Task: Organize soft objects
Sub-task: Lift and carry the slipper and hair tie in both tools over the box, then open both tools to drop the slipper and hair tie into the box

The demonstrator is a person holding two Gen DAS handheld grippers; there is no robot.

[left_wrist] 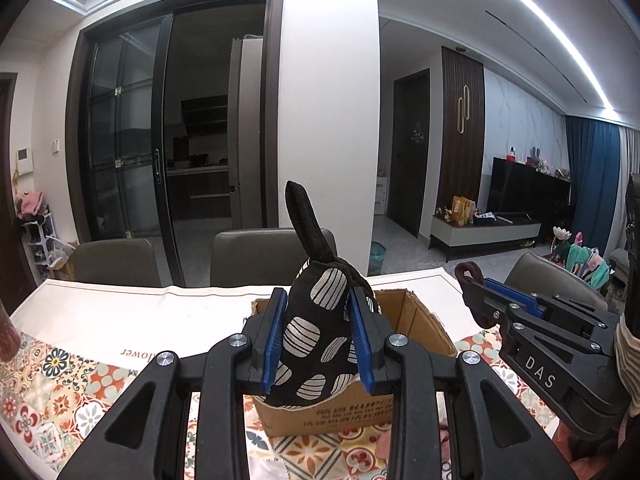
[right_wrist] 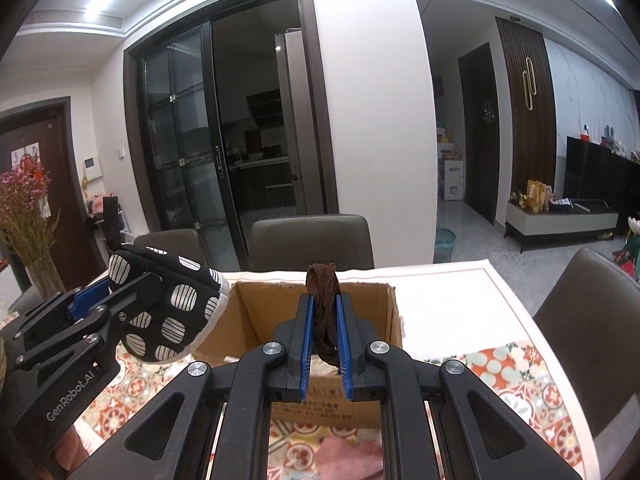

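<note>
My left gripper (left_wrist: 318,320) is shut on a black padded mitt with white striped spots (left_wrist: 316,332), held above the near left side of an open cardboard box (left_wrist: 416,320). The mitt (right_wrist: 168,312) and left gripper (right_wrist: 120,304) also show at the left of the right wrist view. My right gripper (right_wrist: 325,320) is shut on a bunched brown stocking (right_wrist: 324,304), held over the box (right_wrist: 360,300). The right gripper (left_wrist: 476,284) with the brown stocking (left_wrist: 466,274) shows at the right of the left wrist view.
The box stands on a table with a patterned cloth (left_wrist: 80,380). Pink soft cloth (right_wrist: 344,456) lies on the table in front of the box. Grey chairs (right_wrist: 312,240) stand behind and at the right. A vase of dried flowers (right_wrist: 28,216) is at the left.
</note>
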